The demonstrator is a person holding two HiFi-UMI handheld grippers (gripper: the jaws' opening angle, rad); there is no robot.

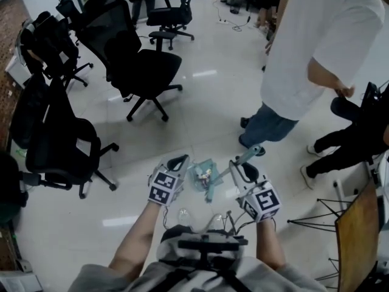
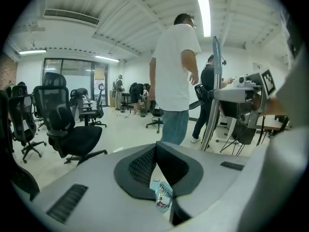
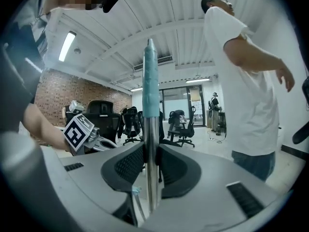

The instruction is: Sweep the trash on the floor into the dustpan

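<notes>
In the head view a teal dustpan [image 1: 202,174] with pale bits of trash in it hangs above the floor between my two grippers. My right gripper [image 1: 236,166] [image 3: 148,163] is shut on the dustpan's metal handle [image 3: 150,105], whose teal grip [image 1: 250,155] rises above the jaws. My left gripper [image 1: 180,161] [image 2: 155,166] is at the dustpan's left side, jaws shut. A small printed wrapper [image 2: 163,197] shows in the gap under them; I cannot tell whether they pinch it. The handle [image 2: 216,71] also stands at the right of the left gripper view.
A person in a white shirt and jeans [image 1: 304,59] stands close ahead on the right. Another person in dark clothes [image 1: 352,139] is at the far right. Black office chairs [image 1: 137,66] [image 1: 55,145] fill the left. A wooden panel on a stand [image 1: 358,236] is at the right edge.
</notes>
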